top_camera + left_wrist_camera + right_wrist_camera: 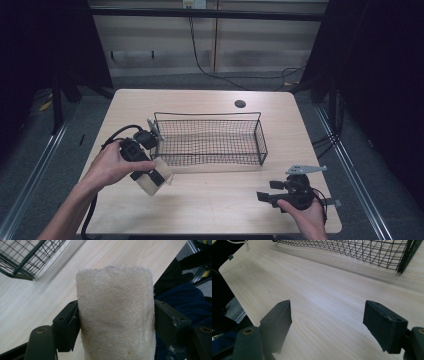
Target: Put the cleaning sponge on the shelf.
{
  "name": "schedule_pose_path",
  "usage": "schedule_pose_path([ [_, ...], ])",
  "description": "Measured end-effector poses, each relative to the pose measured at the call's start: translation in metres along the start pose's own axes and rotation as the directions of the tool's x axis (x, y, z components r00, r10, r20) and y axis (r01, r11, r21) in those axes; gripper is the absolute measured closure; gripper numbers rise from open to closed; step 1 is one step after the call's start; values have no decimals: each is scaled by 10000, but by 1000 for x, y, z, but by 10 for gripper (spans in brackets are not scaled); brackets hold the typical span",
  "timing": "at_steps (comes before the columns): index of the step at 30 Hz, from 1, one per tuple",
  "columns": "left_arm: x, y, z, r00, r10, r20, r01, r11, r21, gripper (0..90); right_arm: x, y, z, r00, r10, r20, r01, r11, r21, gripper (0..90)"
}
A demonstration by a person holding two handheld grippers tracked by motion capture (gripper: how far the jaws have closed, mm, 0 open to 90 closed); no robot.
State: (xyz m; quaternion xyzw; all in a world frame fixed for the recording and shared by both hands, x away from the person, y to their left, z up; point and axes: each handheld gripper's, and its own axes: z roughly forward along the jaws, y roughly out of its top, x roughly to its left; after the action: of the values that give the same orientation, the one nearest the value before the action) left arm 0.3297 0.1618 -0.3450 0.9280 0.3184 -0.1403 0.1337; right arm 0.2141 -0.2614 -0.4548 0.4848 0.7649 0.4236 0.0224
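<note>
My left gripper (156,176) is shut on a cream loofah-like sponge block (154,178), held just above the table in front of the basket's left end. In the left gripper view the sponge (115,315) stands between both black jaws, pressed at its sides. A black wire basket (210,139) sits mid-table with nothing showing inside it. My right gripper (263,196) rests low near the table's front right, jaws wide apart. In the right gripper view the right gripper (328,322) has only bare wood between its jaws, and the basket (362,252) lies ahead.
The light wooden table (220,200) has a round cable hole (240,104) at the back. A black cable (112,137) loops from the left gripper. Dark floor and metal rails flank the table on both sides.
</note>
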Motion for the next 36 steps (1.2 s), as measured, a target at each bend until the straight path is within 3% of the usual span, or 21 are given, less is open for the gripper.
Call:
schedule_pose_path([
  [12,0,9,-14,9997,85,227,-85,10000,21,274,-2,0,0,10000,45,27,-45,10000,5,224],
  [21,0,15,-30,9993,80,371,-68,9994,-328,274,-2,0,0,10000,34,42,-34,10000,-13,220],
  [36,-2,25,-49,9989,209,414,-190,9987,-469,275,-1,0,-1,10000,56,55,-56,10000,-29,214],
])
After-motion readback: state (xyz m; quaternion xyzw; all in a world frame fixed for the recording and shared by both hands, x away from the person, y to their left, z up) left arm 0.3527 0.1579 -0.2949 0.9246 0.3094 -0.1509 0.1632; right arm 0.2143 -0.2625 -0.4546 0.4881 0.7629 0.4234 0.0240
